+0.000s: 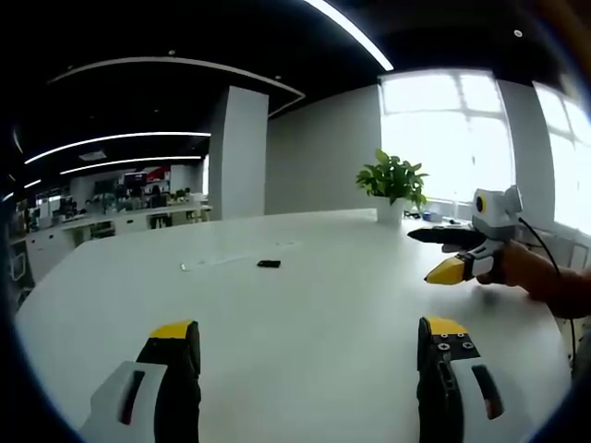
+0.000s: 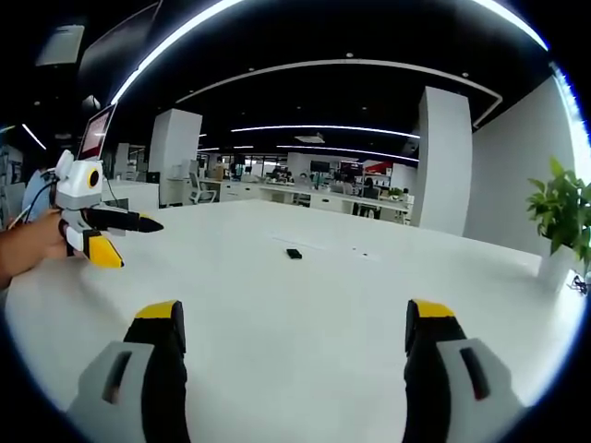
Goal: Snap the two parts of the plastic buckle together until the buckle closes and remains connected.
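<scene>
Left gripper (image 1: 309, 340): it is hovering low over the table with jaws spread wide, gripping nothing at all.
Right gripper (image 2: 294, 323): it is also gaping wide and carrying nothing; in the left gripper view it is coming in from the right, a hand (image 1: 531, 269) wrapped round it.
Buckle (image 1: 269, 264): a small dark piece is lying flat out in the middle of the table, well ahead of both grippers, with a thin pale strap (image 1: 222, 261) trailing beside it; whether this is one part or both is too small to tell.
Risk, reach: both grippers are starting well apart from the buckle, so a hurried approach could be shoving it across the surface.
Risk, grip: the piece is sitting low and flat, so jaws closing from above could be skidding off it.
Risk, alignment: the halves could be meeting skewed and failing to latch.
Surface: a broad white table (image 2: 305, 305), smooth and glossy, is offering little friction.
Room: an open office is stretching behind, with ceiling light strips, white pillars, desks and a potted plant (image 1: 394, 185) by bright windows.
</scene>
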